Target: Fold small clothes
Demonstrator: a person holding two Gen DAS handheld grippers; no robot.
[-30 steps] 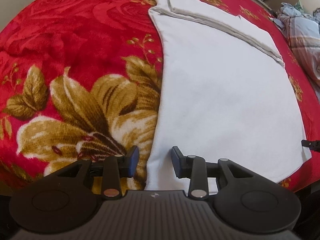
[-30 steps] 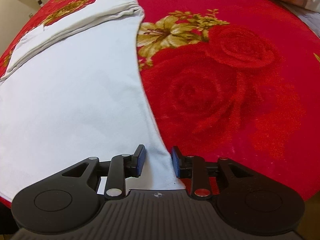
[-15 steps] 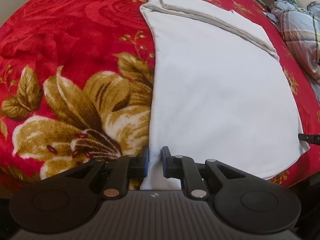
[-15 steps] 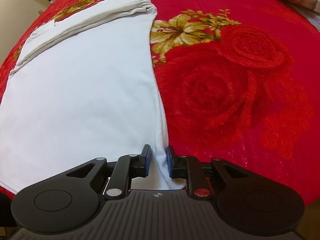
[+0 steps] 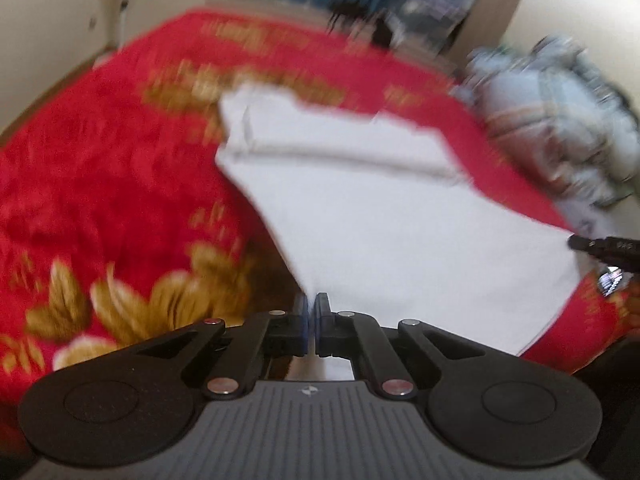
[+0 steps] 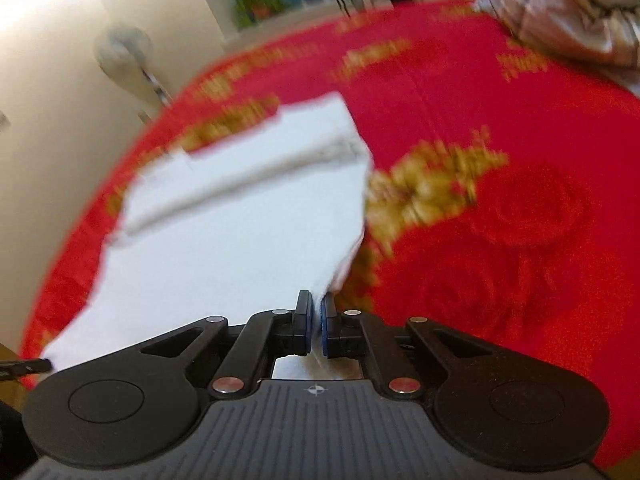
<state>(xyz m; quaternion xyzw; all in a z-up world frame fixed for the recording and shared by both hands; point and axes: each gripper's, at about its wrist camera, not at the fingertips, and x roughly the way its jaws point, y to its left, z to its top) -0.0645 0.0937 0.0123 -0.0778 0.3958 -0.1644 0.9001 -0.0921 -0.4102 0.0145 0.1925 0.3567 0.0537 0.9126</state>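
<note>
One white garment (image 5: 372,220) on the red blanket (image 5: 100,208), two grippers: left (image 5: 311,320) and right (image 6: 317,320) each pinching a near corner, lifted.

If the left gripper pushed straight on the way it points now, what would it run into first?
Most likely the white garment itself. The left gripper is shut on its near corner, and the cloth stretches ahead to the folded band at its far end, with the red blanket under it. The frame is blurred, so depth is uncertain.

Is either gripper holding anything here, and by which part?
Both hold the white garment: the left gripper pinches its near left corner, the right gripper its near right corner, lifting that edge off the red blanket.
</note>
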